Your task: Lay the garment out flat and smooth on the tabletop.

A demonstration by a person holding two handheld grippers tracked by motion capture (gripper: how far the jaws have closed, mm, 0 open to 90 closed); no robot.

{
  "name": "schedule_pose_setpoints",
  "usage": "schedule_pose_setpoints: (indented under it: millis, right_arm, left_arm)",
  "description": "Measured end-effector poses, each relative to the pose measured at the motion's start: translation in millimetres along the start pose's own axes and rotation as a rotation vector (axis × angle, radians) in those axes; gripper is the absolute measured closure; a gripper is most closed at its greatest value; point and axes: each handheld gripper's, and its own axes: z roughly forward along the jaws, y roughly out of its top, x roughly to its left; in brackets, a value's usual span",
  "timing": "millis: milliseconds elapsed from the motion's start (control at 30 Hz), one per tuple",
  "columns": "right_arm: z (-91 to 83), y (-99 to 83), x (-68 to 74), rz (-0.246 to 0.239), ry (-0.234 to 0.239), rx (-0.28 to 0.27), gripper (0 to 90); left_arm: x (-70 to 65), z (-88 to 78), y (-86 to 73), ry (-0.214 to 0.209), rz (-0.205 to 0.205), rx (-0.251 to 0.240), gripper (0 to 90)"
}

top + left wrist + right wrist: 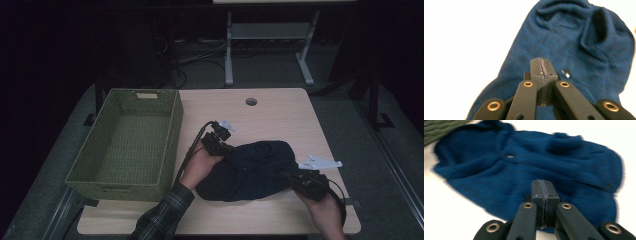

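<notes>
high view: green basket (125,145) beside garment (255,170)

The right gripper (545,185) rises from the bottom centre, jaws pressed together. A blue knitted garment (529,170) spreads across mid-frame. A green basket (441,128) edges the upper left.

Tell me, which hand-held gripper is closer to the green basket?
The left. The left hand-held gripper sits at the blue garment's near-basket edge, just beside the green basket. The right hand-held gripper is across the garment, farther away.
</notes>
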Motion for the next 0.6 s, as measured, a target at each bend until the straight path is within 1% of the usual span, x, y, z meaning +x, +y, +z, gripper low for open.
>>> schedule_pose_setpoints:
  millis: [33, 67, 100, 133, 167, 200, 233, 300, 333, 367, 400, 433, 467, 500, 600]
  right_arm:
    - [1.6, -0.5, 5.2, -0.008, 0.018, 0.006, 89.6]
    - [6.7, -1.7, 16.2, -0.023, 0.052, 0.017, 89.6]
    - [9.8, -2.0, 21.1, -0.031, 0.073, 0.025, 89.7]
    - [9.8, -2.0, 21.1, -0.031, 0.073, 0.025, 89.7]
    - [13.4, -2.3, 26.0, -0.034, 0.092, 0.032, 89.7]
    - [17.5, -2.4, 30.6, -0.045, 0.103, 0.043, 89.7]
    - [22.0, -2.7, 35.1, -0.056, 0.111, 0.054, 89.6]
    - [31.3, -3.6, 42.7, -0.074, 0.130, 0.079, 89.7]
    - [35.8, -4.4, 45.5, -0.092, 0.131, 0.094, 89.7]
    - [40.3, -5.1, 48.3, -0.099, 0.132, 0.109, 89.7]
    - [44.7, -6.0, 49.5, -0.110, 0.126, 0.127, 89.8]
    - [49.7, -7.4, 50.5, -0.112, 0.119, 0.146, 89.8]
    - [54.2, -8.7, 49.5, -0.132, 0.107, 0.168, 89.8]
    - [56.4, -9.6, 46.5, -0.115, 0.122, 0.165, 89.8]
    - [55.4, -8.9, 44.0, -0.118, 0.111, 0.173, 89.8]
  left_arm:
    - [2.6, 4.1, 1.8, 0.003, 0.002, 0.005, 90.0]
    - [5.6, 8.2, 3.0, 0.004, 0.004, 0.012, 90.0]
    - [8.4, 13.2, 3.3, 0.005, 0.000, 0.015, 90.0]
    - [11.1, 18.0, 3.2, 0.006, -0.003, 0.027, 90.0]
    - [14.5, 21.9, 2.8, 0.006, 0.011, 0.050, 90.0]
    - [16.5, 26.4, 1.8, 0.011, 0.009, 0.063, 90.0]
    - [19.1, 30.8, 0.5, 0.011, 0.016, 0.079, 90.0]
    - [22.6, 39.1, -2.9, 0.019, 0.011, 0.104, 90.0]
    - [23.5, 43.3, -5.2, 0.018, 0.001, 0.100, 90.0]
    - [24.8, 45.7, -7.0, 0.018, 0.000, 0.110, 90.0]
    - [26.2, 47.1, -8.5, 0.014, 0.001, 0.121, 90.0]
    - [27.0, 47.2, -9.7, 0.010, -0.010, 0.109, 90.0]
    - [27.5, 46.5, -9.9, 0.008, -0.011, 0.115, 90.0]
    - [26.6, 44.5, -10.2, 0.014, -0.009, 0.134, 90.0]
    - [25.4, 42.2, -12.3, 0.017, -0.005, 0.145, 90.0]
